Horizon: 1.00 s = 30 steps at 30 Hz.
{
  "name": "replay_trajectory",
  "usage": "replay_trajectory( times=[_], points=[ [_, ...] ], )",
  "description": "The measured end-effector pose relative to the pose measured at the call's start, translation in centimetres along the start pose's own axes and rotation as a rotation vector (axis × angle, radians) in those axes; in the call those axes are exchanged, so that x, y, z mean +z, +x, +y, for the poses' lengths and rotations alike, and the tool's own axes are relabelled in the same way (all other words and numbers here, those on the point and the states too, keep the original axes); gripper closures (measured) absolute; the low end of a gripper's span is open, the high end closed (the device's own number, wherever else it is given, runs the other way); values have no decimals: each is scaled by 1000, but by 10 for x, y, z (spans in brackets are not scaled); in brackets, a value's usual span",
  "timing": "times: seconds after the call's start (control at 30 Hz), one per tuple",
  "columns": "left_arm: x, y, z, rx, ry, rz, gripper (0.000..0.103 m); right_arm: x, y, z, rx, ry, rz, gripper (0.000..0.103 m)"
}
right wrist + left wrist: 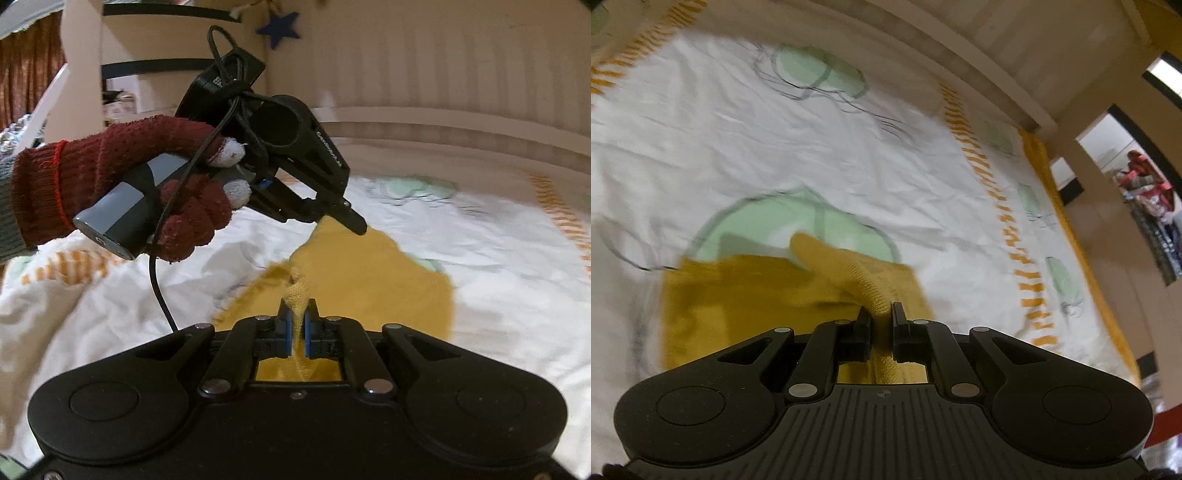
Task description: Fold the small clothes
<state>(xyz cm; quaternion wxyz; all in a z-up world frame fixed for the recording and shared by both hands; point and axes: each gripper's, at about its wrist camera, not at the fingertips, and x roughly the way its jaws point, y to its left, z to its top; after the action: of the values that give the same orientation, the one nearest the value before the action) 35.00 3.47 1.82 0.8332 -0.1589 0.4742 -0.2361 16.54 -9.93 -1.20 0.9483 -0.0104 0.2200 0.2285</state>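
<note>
Left tongs (881, 314) pinched narrow on a ribbed fold of the mustard garment (746, 295); right tongs (298, 317) clamped another bunch, lifted over white bedsheet (775, 147).

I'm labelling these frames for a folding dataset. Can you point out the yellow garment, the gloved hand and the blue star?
yellow garment (746, 295): left wrist view, flat body of the cloth.
gloved hand (110, 166): right wrist view, back of the red glove.
blue star (279, 29): right wrist view, centre of the star.
</note>
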Motion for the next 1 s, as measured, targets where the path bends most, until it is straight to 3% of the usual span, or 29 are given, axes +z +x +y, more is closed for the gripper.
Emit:
replay_trajectory(
  times=[0.2,0.47,0.57,0.67,0.77,0.93,1.0],
  points=[
    [-7,-14,53,67,-20,-12,94,-9,40,35,88,19,64,92],
    [-26,2,96,52,-104,10,93,-32,63,42,121,19,180,92],
    [-27,8,109,-4,-188,4,92,-32,65,38,129,34,204,92],
    [-24,12,120,-46,-271,-9,80,-33,62,37,128,33,212,92],
    [-18,16,125,-56,-326,-28,78,-34,64,43,130,35,216,92],
    [-12,19,116,-47,-294,-52,78,-34,73,43,138,52,224,90],
    [-11,14,115,-51,-288,-90,78,-37,78,48,157,59,230,82]
  ],
)
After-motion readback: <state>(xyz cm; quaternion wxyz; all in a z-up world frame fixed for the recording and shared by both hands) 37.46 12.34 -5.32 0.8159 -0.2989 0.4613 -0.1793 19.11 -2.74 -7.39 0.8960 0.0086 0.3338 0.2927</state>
